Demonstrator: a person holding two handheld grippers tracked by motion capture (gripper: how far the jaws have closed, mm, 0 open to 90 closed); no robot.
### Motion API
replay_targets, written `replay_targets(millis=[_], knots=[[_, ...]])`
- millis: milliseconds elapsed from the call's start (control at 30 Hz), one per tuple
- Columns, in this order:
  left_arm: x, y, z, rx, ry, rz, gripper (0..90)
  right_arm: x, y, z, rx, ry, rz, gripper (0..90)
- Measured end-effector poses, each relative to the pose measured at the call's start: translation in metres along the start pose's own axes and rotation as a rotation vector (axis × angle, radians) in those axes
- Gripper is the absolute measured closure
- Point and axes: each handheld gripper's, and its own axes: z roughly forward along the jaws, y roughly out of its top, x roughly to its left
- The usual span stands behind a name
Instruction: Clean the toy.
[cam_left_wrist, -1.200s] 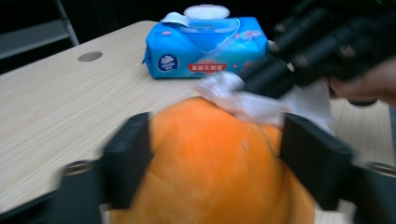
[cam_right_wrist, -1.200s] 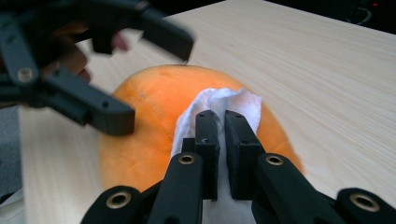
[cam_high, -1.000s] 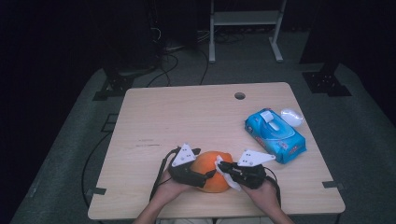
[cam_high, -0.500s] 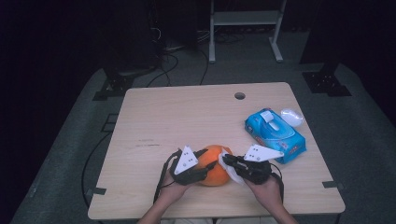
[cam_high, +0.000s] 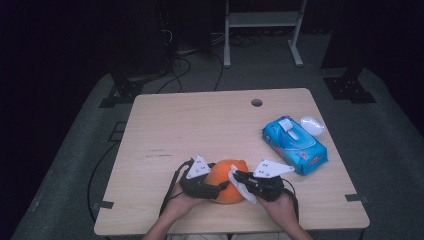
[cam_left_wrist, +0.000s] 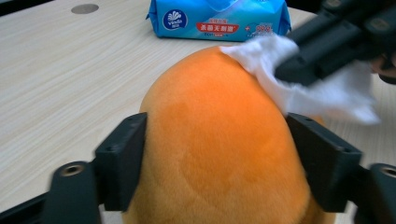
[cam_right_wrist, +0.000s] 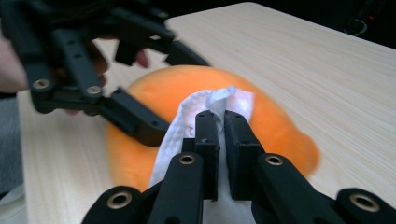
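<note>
Orange plush toy (cam_left_wrist: 215, 149) sits between the jaws of the left gripper (cam_high: 207, 187), which have just been opening, pads on its flanks. Just beyond, the right gripper (cam_right_wrist: 220, 122) is clenched on a white wipe (cam_right_wrist: 187, 126) pressed against the toy's top.

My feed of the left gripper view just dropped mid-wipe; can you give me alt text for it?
An orange plush toy sits between the left gripper's two black jaws, which have just been opening and stand against its sides. The right gripper presses a white wipe on the toy's top, with a blue wipes pack on the wooden table behind.
</note>
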Motion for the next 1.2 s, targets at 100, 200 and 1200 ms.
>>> replay_targets(millis=[100, 200, 1200], knots=[[0.004, -0.003, 0.0, -0.002, -0.007, -0.011, 29.1, -0.012, -0.007, -0.004, 0.0, -0.023, 0.043, 83.8], [0.006, -0.004, -0.001, -0.004, -0.013, -0.019, 29.5, -0.023, -0.013, -0.006, -0.004, -0.036, 0.098, 83.8], [0.001, -0.002, 0.0, -0.033, 0.005, -0.007, 20.1, -0.016, -0.011, -0.006, 0.008, 0.026, 0.121, 83.7]])
